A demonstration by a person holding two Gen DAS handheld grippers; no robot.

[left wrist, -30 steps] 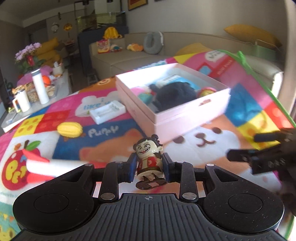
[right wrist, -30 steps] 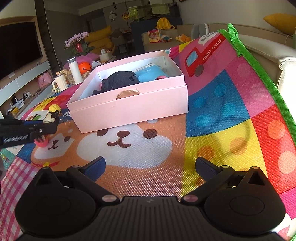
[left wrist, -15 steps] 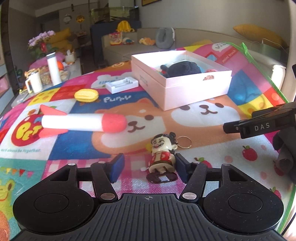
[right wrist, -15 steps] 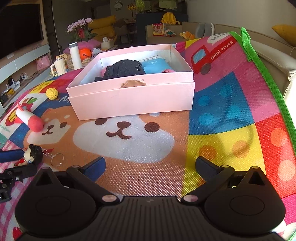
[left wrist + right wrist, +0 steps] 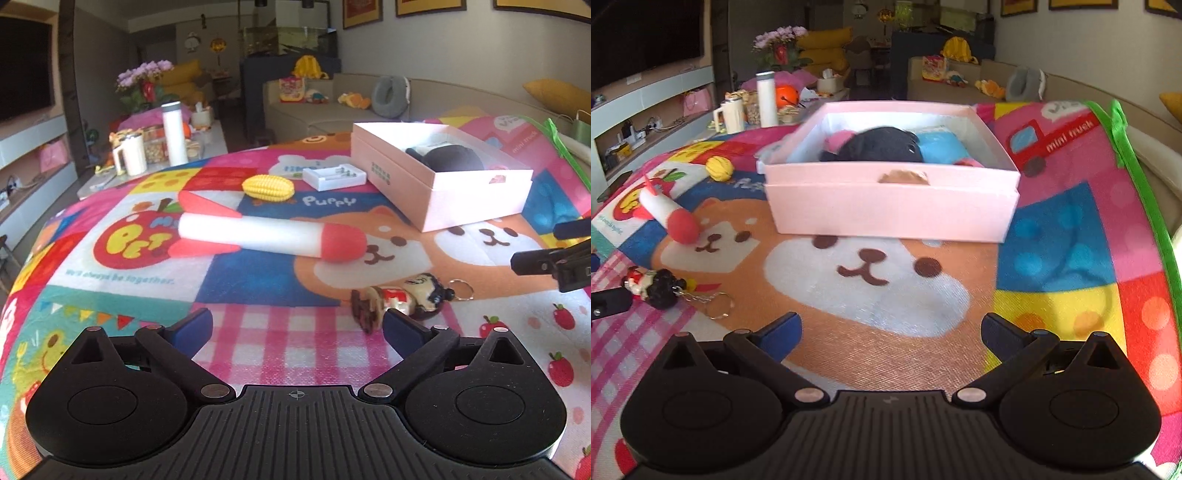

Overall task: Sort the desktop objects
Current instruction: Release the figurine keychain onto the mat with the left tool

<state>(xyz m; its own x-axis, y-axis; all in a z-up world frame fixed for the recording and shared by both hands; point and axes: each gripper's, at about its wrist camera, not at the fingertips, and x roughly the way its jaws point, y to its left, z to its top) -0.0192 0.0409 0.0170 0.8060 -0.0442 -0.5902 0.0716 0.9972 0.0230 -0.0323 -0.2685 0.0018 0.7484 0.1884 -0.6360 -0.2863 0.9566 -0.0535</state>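
The left gripper is tipped down over the mat with its jaws opening and nothing gripped, the doll is seen lying just ahead by its right finger, and the right gripper is held wide apart.

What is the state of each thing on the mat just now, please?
Doll keychain: lying on its side, released.
Pink box: open, toys inside.
Foam rocket: lying flat.
Yellow corn toy: lying flat.
Left gripper: jaws opening, nothing between.
Right gripper: jaws open, empty.
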